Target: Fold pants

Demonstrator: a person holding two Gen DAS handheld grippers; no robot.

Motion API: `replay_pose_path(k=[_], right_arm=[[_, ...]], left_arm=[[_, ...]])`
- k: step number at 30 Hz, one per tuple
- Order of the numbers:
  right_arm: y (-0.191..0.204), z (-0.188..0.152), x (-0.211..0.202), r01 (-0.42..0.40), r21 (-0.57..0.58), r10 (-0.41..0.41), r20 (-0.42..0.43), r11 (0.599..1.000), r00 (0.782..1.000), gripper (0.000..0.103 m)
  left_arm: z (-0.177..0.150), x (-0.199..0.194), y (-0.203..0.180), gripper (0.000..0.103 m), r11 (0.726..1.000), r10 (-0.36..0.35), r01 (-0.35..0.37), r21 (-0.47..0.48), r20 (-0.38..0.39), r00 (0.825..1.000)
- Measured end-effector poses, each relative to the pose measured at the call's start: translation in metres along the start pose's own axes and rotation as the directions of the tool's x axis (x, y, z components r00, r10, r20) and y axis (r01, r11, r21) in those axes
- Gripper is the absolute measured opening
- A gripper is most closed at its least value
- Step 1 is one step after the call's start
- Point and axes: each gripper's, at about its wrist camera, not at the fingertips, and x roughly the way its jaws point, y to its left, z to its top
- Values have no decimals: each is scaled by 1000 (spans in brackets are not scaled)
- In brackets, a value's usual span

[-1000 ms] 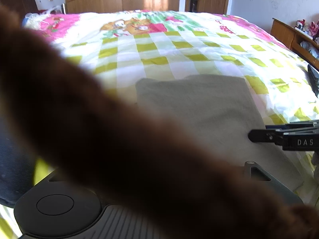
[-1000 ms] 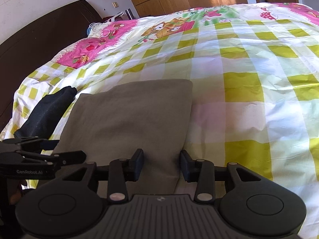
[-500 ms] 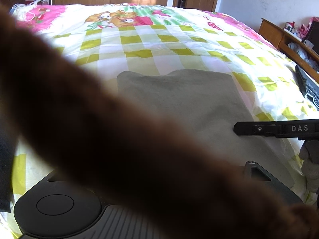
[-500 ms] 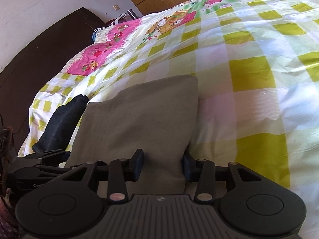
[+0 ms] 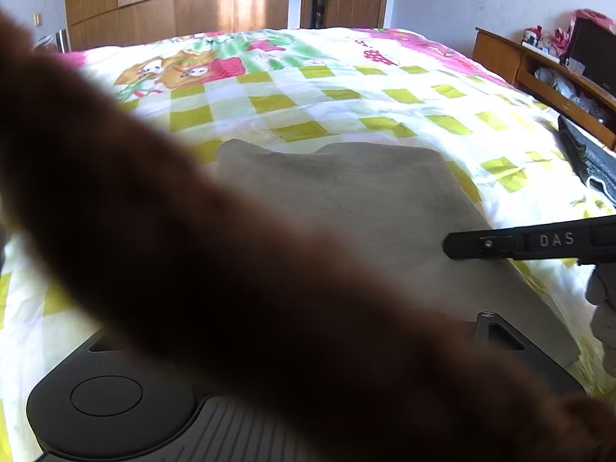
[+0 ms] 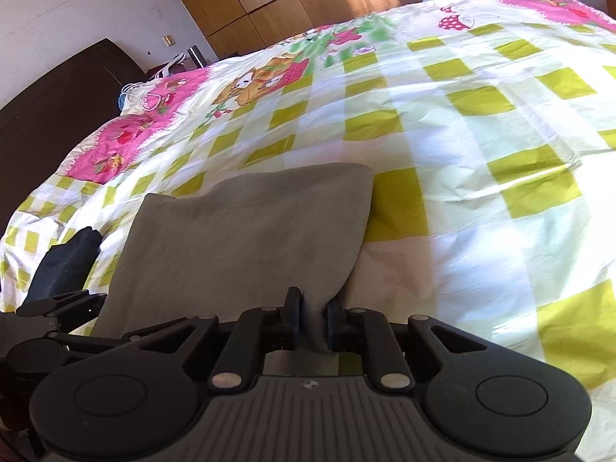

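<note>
A: Where do the pants (image 6: 246, 238) lie?

B: The grey pants lie folded flat on the bed (image 6: 481, 161), on its yellow-and-white checked cover, near the bed's near edge. In the right wrist view they form 1 broad panel with a slightly notched far edge.

A: And the right claw (image 6: 312, 317)?

B: Its jaws have just been closing, and they now pinch the near right corner of the pants; a fold of grey cloth stands up between the 2 pads. In the left wrist view the same claw (image 5: 500, 244) reaches in from the right, lying over the right edge of the pants.

A: The left claw?

B: In its own view a blurred brown furry sleeve (image 5: 192, 250) crosses the picture and hides the fingertips, so whether anything is between them cannot be told. Its jaws have just been opening. From the right wrist view, its black frame (image 6: 61, 302) shows at the lower left, just beside the left edge of the pants.

A: Anything else on the bed?

B: A dark garment (image 6: 65, 265) lies left of the pants, near the bed's edge. A wooden wardrobe (image 5: 173, 4) stands beyond the bed.
</note>
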Motion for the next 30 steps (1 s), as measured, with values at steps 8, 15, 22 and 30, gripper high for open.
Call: replay_pose_path(k=[8,15,22,30], right_arm=[[43,-24,-46,110,-152,-95,100,982,990,32],[58,-56,-25,141,-244,-155,-40,960,987,32],[70,-59,-59,152,-219,-150,24,964,988,32],[80,-75,-76,156,-178,-147,61,972,987,32]], left_arm=[[-14,-33,-5,79,995,98,-98,19,-3,995],[-31,-49,-8,80,989,144,-144,-13,-28,989],[-42,-57,-11,80,987,158,-159,-16,-51,986],[-55,-78,-14,82,986,153,-152,-69,0,988]])
